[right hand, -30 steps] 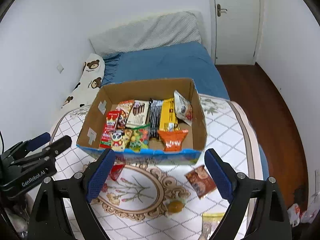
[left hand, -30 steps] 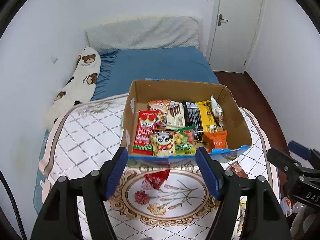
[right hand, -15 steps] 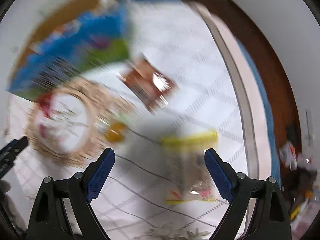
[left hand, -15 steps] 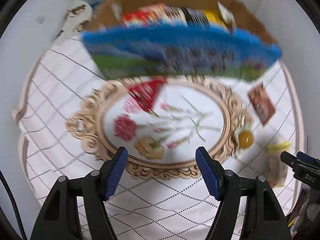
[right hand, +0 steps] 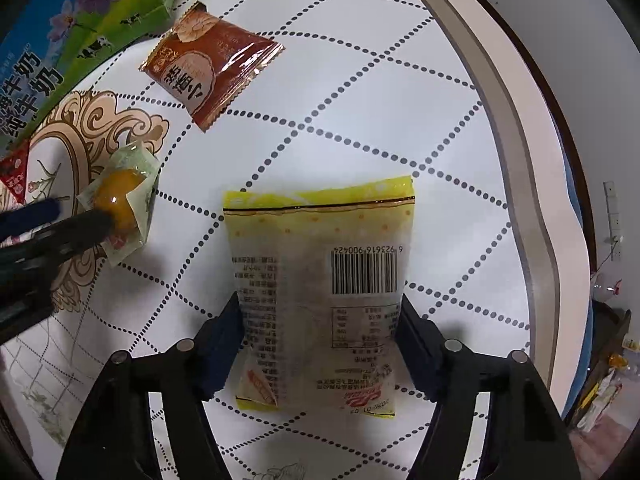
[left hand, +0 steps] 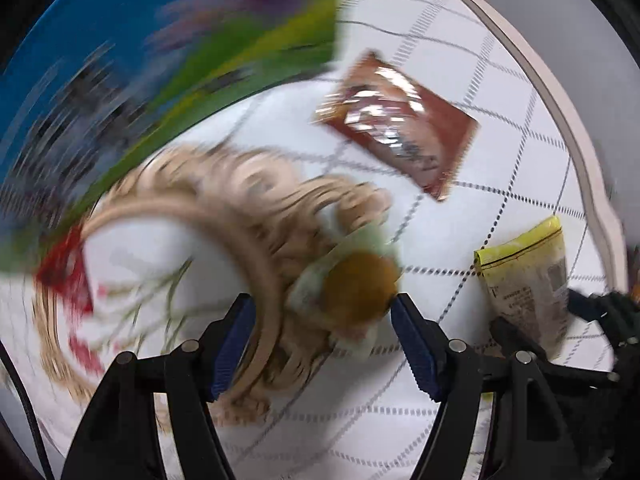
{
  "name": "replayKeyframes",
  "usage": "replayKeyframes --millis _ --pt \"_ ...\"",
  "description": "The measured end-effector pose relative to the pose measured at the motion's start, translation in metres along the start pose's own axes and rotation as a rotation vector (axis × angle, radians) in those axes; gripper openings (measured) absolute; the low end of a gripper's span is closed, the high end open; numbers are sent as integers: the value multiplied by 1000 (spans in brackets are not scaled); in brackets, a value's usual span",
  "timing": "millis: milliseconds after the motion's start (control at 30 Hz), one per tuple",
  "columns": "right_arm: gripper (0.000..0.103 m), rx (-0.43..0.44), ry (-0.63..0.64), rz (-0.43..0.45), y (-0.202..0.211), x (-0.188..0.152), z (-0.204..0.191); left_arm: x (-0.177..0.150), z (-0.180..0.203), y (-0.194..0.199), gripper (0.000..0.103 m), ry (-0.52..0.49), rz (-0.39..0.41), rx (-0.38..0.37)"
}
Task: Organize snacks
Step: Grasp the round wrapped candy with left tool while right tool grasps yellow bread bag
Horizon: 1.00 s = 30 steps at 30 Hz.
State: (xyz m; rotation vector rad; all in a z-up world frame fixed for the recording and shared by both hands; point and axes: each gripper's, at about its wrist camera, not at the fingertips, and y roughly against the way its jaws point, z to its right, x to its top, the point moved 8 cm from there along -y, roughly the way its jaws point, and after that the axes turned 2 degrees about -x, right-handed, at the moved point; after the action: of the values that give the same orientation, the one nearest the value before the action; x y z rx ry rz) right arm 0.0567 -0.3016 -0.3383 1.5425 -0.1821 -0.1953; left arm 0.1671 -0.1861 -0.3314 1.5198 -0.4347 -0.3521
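Observation:
A yellow snack bag (right hand: 320, 292) lies flat on the table between the fingers of my open right gripper (right hand: 320, 320); the pads sit at its two sides. It also shows in the left wrist view (left hand: 528, 280). A small clear packet with an orange ball (left hand: 352, 296) lies between the fingers of my open left gripper (left hand: 320, 328), close to its right finger; it also shows in the right wrist view (right hand: 120, 196). A brown snack packet (right hand: 212, 68) lies further off, and shows in the left wrist view (left hand: 400, 128). The snack box's blue and green front wall (right hand: 60, 40) is at the upper left.
A red packet (right hand: 14, 168) lies by the box's front wall. The table's right edge (right hand: 520, 120) curves close to the yellow bag. My left gripper (right hand: 48, 224) shows at the left of the right wrist view. The left wrist view is blurred.
Both grippers have dropped from a high view of the box down to the tabletop. The right one now straddles the yellow bag, the left one the orange-ball packet.

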Motion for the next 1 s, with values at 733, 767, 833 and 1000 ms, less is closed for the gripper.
replayKeyframes --millis 733,767,833,1000 --pt "53 171 116 -45 14 -22 -42 -106 -123 -6 32 385 -96 -106" --pt "53 181 138 -50 14 -24 -53 -113 -129 -9 32 410 -102 -123" --pt "53 192 183 -64 11 -24 -74 -120 -136 -15 32 441 -111 -156" --pt "58 134 255 -91 3 -29 -96 -118 -145 -28 39 466 -125 -199"
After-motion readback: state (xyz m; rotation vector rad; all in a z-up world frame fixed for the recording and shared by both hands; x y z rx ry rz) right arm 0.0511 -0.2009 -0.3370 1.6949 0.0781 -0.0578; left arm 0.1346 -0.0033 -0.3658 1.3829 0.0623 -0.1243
